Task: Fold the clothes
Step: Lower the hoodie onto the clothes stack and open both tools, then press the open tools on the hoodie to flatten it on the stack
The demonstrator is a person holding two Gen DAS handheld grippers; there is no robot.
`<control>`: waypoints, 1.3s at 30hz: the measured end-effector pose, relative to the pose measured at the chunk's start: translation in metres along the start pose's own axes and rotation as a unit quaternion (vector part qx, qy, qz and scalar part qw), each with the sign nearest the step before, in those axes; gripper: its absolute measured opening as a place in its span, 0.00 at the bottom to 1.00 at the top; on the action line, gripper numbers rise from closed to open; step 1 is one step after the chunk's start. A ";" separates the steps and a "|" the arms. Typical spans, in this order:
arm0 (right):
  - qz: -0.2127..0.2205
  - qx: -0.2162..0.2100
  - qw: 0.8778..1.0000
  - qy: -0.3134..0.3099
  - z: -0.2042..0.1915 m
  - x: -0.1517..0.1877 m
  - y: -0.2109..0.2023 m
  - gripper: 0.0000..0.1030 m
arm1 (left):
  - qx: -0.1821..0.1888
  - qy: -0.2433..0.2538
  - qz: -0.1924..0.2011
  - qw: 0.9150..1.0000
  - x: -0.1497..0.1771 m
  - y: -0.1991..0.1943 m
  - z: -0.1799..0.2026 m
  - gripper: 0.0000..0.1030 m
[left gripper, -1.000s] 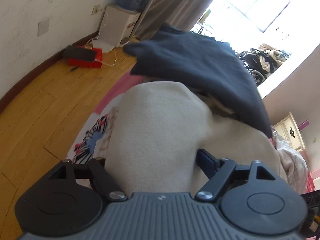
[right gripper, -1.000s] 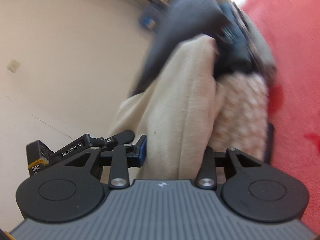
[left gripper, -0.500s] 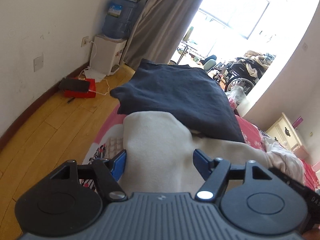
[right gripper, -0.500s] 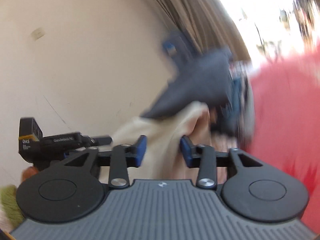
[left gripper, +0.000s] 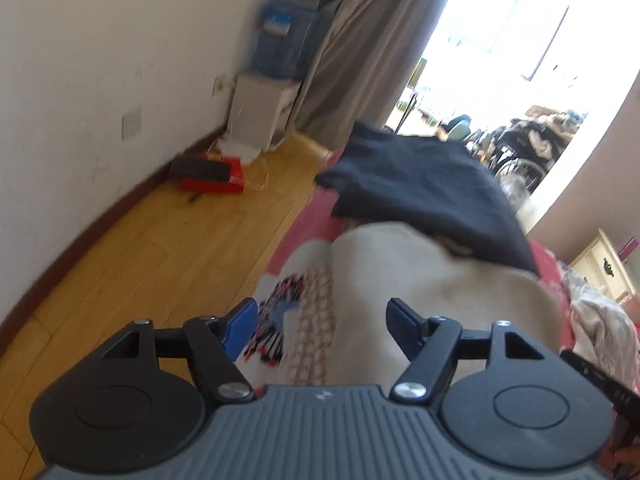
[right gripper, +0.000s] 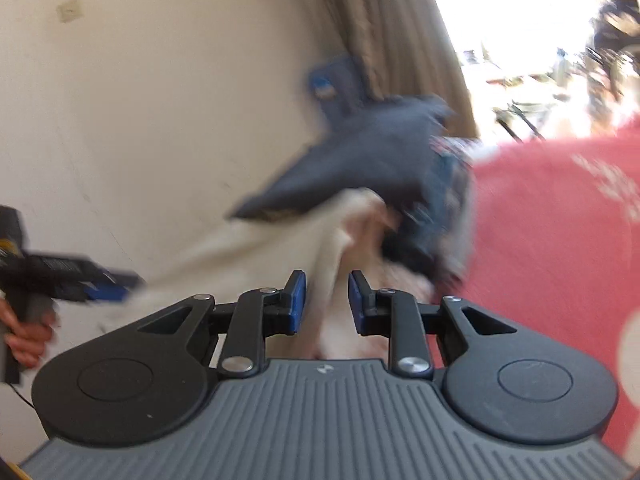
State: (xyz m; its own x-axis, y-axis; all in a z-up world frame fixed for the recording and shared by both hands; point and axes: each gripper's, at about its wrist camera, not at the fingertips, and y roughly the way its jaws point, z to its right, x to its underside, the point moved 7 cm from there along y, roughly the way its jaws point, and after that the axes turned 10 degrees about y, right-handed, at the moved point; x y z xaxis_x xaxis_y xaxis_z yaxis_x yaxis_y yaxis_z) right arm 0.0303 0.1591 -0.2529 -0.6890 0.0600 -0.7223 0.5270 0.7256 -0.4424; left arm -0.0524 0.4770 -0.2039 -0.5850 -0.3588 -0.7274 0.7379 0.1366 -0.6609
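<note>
Bedroom: white wall, wood floor (left gripper: 132,256), grey curtain (left gripper: 352,52), bright window; bed (right gripper: 560,216) under a red cover. Item: cream garment (left gripper: 420,280), lying at the bed's left edge, a folded dark garment (left gripper: 420,184) resting on its far end. Long axis runs from the grippers toward the window; near end at the jaws, far end under the dark piece. Left hand-held gripper (left gripper: 320,322): spread, cream cloth between the pads, no squeeze evident. Right hand-held gripper (right gripper: 326,302): jaws closing, a cloth fold between them, contact unclear through blur. Handling note: probably best to take the near edge in both, level, before carrying it over.
</note>
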 end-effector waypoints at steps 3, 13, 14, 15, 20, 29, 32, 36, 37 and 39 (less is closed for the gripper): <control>0.062 -0.004 0.998 -0.007 -0.002 -0.014 -0.030 0.22 | 0.030 0.044 0.032 0.998 -0.024 0.005 0.038 0.69; 0.053 -0.073 0.996 -0.006 -0.020 -0.035 0.056 0.18 | -0.011 0.157 -0.027 0.987 0.001 0.120 0.089 0.70; 0.017 -0.057 0.998 0.016 0.000 -0.016 0.077 0.10 | -0.003 0.143 -0.023 0.989 0.003 0.120 0.083 0.69; 0.000 -0.059 0.997 0.039 0.017 0.001 0.090 0.09 | 0.008 0.123 -0.019 0.992 0.003 0.119 0.078 0.69; 0.012 -0.085 0.995 0.048 0.030 0.010 0.091 0.07 | -0.002 0.130 -0.024 0.991 0.008 0.116 0.079 0.69; 0.050 -0.149 0.987 0.012 0.005 -0.009 0.008 0.12 | 0.003 0.148 -0.015 0.989 0.035 0.019 0.098 0.70; 0.035 -0.187 0.980 -0.055 -0.028 0.014 -0.018 0.12 | -0.014 0.154 -0.010 0.988 0.065 0.003 0.102 0.70; -0.045 -0.163 0.975 -0.140 -0.050 0.074 0.009 0.12 | -0.033 0.165 0.007 0.986 0.085 0.002 0.104 0.71; -0.059 -0.147 0.976 -0.147 -0.048 0.086 0.019 0.11 | -0.035 0.168 0.008 0.985 0.086 0.003 0.105 0.71; -0.078 -0.124 0.977 -0.153 -0.048 0.095 0.028 0.11 | -0.035 0.166 0.005 0.986 0.081 -0.004 0.107 0.70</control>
State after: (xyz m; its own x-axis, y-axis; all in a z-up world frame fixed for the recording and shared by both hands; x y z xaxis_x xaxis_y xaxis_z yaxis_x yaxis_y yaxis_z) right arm -0.0443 0.2174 -0.3086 -0.5500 -0.2442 -0.7987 0.2648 0.8560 -0.4440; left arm -0.0667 0.3482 -0.2402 -0.6648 -0.0370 -0.7461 0.7257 0.2051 -0.6567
